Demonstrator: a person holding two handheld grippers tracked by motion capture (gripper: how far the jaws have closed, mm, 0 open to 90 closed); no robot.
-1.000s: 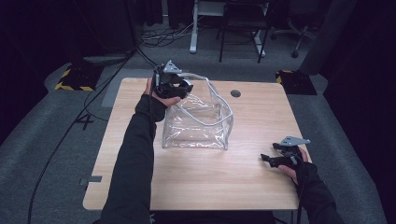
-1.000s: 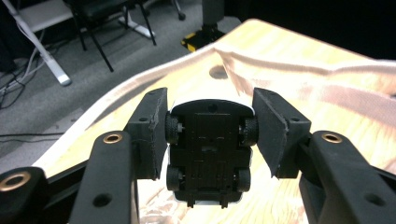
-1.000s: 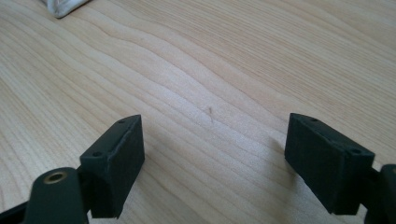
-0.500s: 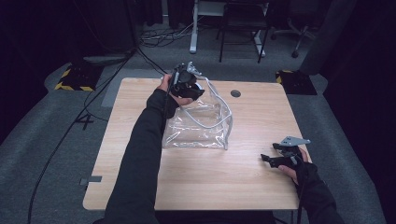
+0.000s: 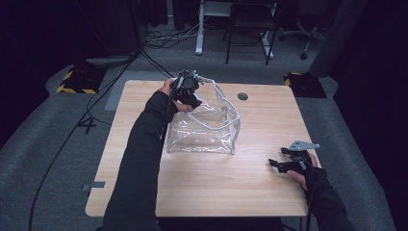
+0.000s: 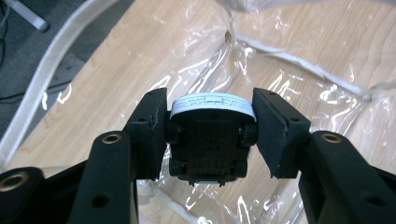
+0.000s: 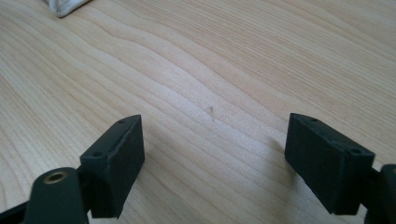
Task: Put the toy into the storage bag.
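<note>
The left gripper (image 6: 210,135) clamps its jaws on a small toy car (image 6: 209,140), black with a white rim, above the open mouth of the clear plastic bag (image 5: 202,132) on the surface (image 5: 260,192). The car looks light and rigid, best pinched across its sides; the bag is soft and floppy. The right gripper (image 7: 212,163) rests apart, jaws open and empty.

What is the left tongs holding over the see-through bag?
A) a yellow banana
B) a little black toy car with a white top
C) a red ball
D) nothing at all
B: in the left gripper view the left tongs pinch a small black toy car with wheels and a white top, right above the clear plastic bag.
</note>
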